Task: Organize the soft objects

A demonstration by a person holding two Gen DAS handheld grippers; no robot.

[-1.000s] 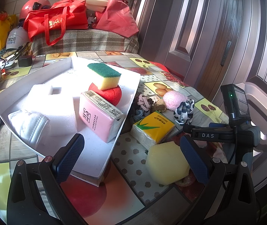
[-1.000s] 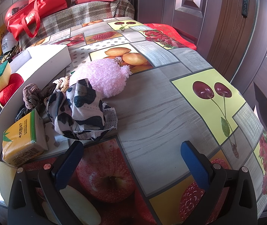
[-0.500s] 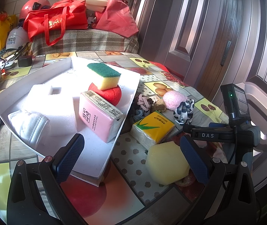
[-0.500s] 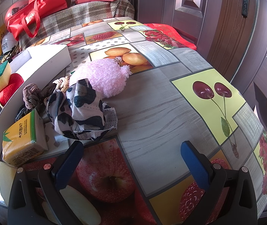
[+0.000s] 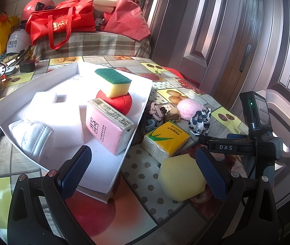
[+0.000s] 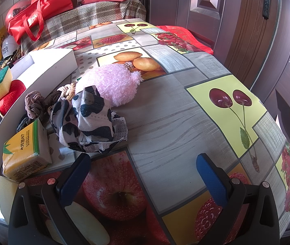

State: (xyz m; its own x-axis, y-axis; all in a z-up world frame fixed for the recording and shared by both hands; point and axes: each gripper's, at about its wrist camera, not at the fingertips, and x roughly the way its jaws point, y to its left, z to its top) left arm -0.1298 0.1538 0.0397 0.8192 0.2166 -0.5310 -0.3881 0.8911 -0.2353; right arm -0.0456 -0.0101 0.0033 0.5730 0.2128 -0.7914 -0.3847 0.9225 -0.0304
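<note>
We see the tray point(image 5: 32, 94) at ten o'clock holding sponges point(image 5: 113, 82), with the tissue pack point(image 5: 166, 140) and plush ball point(image 5: 188, 106) at two o'clock beside it.

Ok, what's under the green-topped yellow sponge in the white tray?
The green-topped yellow sponge rests on a round red sponge in the white tray. Whatever lies beneath that is hidden.
</note>
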